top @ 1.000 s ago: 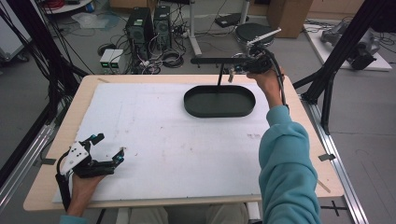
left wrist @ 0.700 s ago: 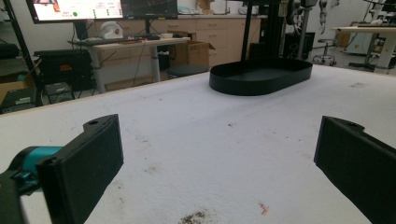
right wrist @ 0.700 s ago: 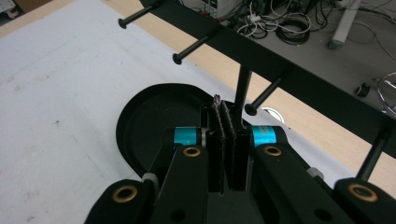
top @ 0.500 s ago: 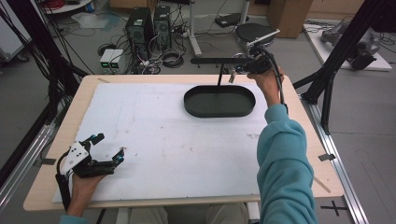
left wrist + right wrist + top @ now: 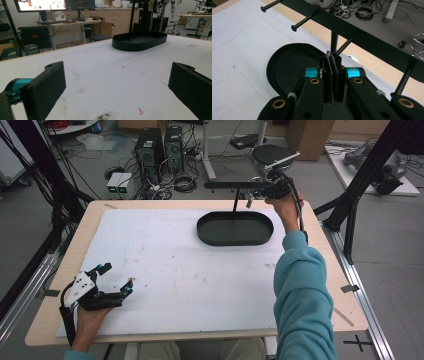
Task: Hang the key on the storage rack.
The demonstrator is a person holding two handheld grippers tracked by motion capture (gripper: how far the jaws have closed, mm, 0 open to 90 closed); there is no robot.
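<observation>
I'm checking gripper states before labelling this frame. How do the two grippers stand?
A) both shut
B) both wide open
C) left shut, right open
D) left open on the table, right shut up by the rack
D: the left gripper rests on the white table with its jaws wide apart, while the right gripper has its jaws pressed together beside the black peg rack.

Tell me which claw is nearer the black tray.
Right. The right claw hovers just past the tray's far rim, by the rack; the left claw sits at the table's near left corner, far off.
</observation>
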